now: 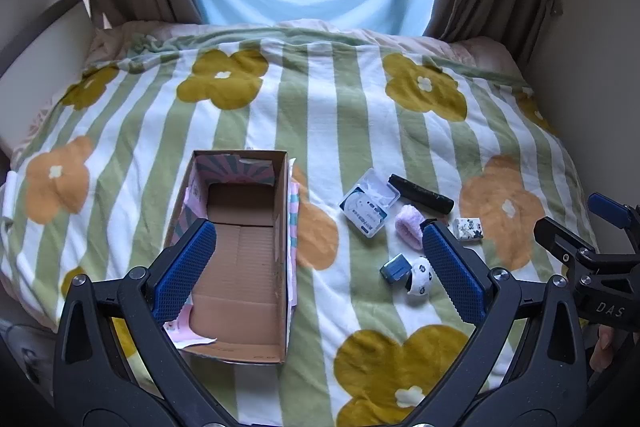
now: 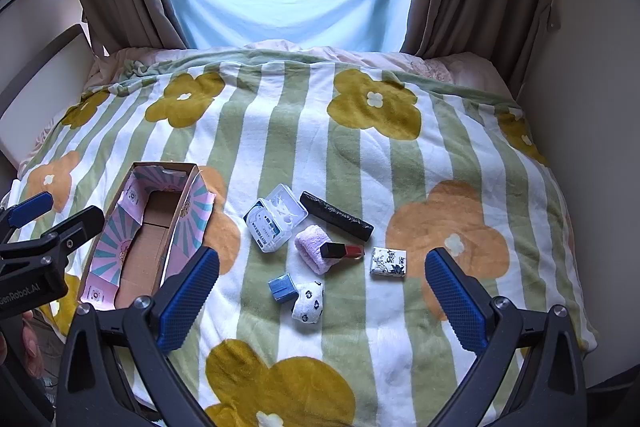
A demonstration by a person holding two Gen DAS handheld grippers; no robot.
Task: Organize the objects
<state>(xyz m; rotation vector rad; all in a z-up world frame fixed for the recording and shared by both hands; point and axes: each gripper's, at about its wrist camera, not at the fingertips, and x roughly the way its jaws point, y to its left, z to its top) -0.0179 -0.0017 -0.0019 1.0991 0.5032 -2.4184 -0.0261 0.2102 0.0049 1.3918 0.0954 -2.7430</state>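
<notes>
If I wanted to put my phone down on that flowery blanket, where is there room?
Bare blanket stretches beyond the black tube toward the curtains, and also right of the small patterned box. The cardboard box is empty too. It is crowded between that box and the patterned one, around the pink scrunchie.

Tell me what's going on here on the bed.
Someone holds two grippers above a flowered blanket, both open and holding nothing. The left gripper hovers by an empty cardboard box; the right gripper faces the loose items beside it: a floss case, black roll, lipstick and small boxes. Nothing is packed yet.
</notes>
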